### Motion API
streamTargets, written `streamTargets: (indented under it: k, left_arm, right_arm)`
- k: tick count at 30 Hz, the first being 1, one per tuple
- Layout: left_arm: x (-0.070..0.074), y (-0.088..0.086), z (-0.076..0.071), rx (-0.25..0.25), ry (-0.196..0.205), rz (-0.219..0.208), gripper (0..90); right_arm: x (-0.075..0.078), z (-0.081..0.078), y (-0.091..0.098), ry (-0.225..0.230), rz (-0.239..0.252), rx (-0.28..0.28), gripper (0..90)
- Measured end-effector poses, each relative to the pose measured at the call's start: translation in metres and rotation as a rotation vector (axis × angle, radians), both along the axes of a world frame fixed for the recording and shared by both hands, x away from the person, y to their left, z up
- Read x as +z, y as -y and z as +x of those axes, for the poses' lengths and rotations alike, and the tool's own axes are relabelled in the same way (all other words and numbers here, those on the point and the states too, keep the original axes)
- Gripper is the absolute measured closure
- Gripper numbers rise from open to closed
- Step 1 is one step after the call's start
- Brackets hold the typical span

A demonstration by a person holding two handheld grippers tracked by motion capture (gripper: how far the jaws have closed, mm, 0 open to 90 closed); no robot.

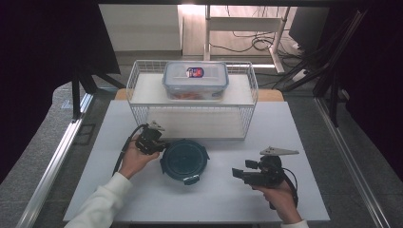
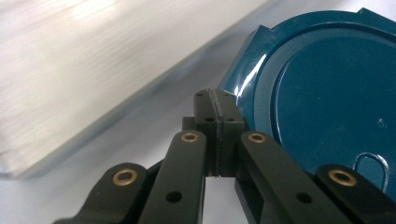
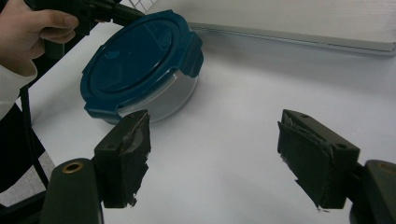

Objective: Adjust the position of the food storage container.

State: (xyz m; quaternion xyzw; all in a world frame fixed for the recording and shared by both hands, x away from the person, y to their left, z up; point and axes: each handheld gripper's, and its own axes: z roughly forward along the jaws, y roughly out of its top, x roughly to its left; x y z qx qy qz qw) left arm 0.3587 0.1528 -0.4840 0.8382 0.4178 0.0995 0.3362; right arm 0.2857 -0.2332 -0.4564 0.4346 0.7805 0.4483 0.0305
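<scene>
A white wire rack [image 1: 192,102] is standing at the back of the table [image 1: 228,199], carrying a clear rectangular container [image 1: 195,80]. Before it, the round teal-lidded container [image 1: 184,160] is sitting mid-table. The left gripper [image 1: 151,140], jaws clenched empty, is touching its rim, likely steadying it, while the right gripper [image 1: 238,174] is waiting released nearby.

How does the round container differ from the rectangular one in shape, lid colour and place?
The round container has a dark teal lid; the rectangular container has a clear lid with a small label. The round one stands on the table near the person; the rectangular one sits on the wire rack. Both have lids on.
</scene>
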Motion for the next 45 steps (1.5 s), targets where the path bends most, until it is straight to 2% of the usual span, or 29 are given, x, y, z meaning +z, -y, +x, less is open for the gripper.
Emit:
streamTargets:
  k: [5,7,12,15,22,29,33,38,39,40,44,45]
  left_arm:
    - [0.001,0.014,-0.003,-0.033,0.0,0.008,90.0]
    - [0.001,0.019,-0.004,-0.03,0.003,-0.003,90.0]
    - [0.002,0.029,-0.003,-0.054,-0.003,0.008,90.0]
    - [0.002,0.037,-0.003,-0.064,-0.004,-0.001,90.0]
    - [0.004,0.05,-0.006,-0.107,-0.006,0.009,90.0]
    - [0.004,0.061,-0.007,-0.127,-0.01,0.007,90.0]
    - [0.004,0.061,-0.006,-0.134,-0.018,-0.005,90.0]
    - [0.005,0.06,-0.006,-0.118,-0.024,-0.02,90.0]
    - [0.007,0.058,-0.007,-0.105,-0.021,-0.033,90.0]
    - [0.01,0.055,-0.008,-0.101,-0.014,-0.026,90.0]
    - [0.02,0.04,-0.012,-0.052,-0.013,-0.078,90.0]
    - [0.023,0.035,-0.014,-0.055,-0.009,-0.086,90.0]
  right_arm:
    - [0.0,0.0,0.0,-0.002,0.002,0.001,25.3]
    - [0.0,0.0,0.0,-0.002,0.002,0.002,25.3]
    - [0.0,0.0,-0.001,-0.004,0.002,0.005,25.3]
    - [0.0,0.0,0.0,-0.008,0.003,0.006,25.2]
    - [0.0,0.001,0.002,-0.007,0.009,0.001,25.3]
    - [-0.001,0.002,0.003,-0.011,0.009,-0.001,25.3]
    - [-0.001,0.002,0.006,-0.011,0.013,-0.006,25.3]
    - [-0.001,0.002,0.008,-0.011,0.02,-0.008,25.2]
    - [-0.001,0.002,0.008,-0.006,0.023,-0.01,25.0]
    - [0.0,0.001,0.009,-0.005,0.025,-0.013,25.0]
    - [0.001,0.001,0.011,-0.001,0.027,-0.023,24.9]
    - [0.001,0.001,0.012,-0.002,0.027,-0.025,24.9]
